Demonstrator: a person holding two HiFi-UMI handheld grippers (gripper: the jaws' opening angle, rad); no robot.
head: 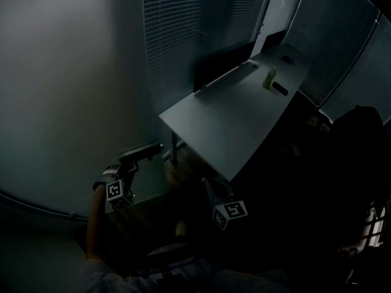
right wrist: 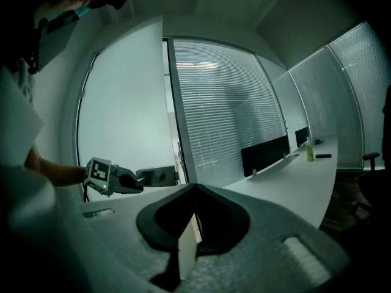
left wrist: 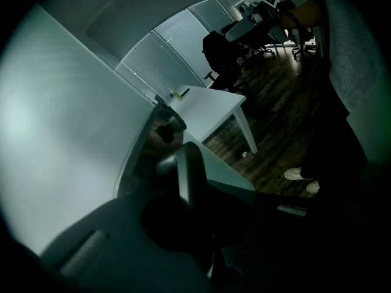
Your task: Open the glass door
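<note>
- The left gripper (right wrist: 135,179) is clenched on the door handle (left wrist: 186,173), which sits at the free edge of the frosted glass door (right wrist: 122,102); the door fills the left of the head view
- The right gripper (right wrist: 186,249) hangs lower and to the right, jaws pressed together with nothing between them, well apart from the handle
- Main risk, as I judge it: the handle is a slim bar and the grip is narrow, so a pull at the wrong angle could let the jaws slide off its end and the door would not follow
- A jerky tug could also swing the glass harder than wanted, since only one gripper is guiding it
- The corner of the white table (head: 244,115) stands near the handle side of the door; if the door swings that way, its edge or the left gripper may bump the table
- On the far end of the table stand a small bottle (head: 269,77) and a dark flat object beside it, both well away from the door
- Blinds (head: 183,35) cover the wall behind the table, and a dark chair (left wrist: 223,57) stands past it on the wooden floor (left wrist: 275,127)
- The room is dim, so how far the door is open is hard to tell
</note>
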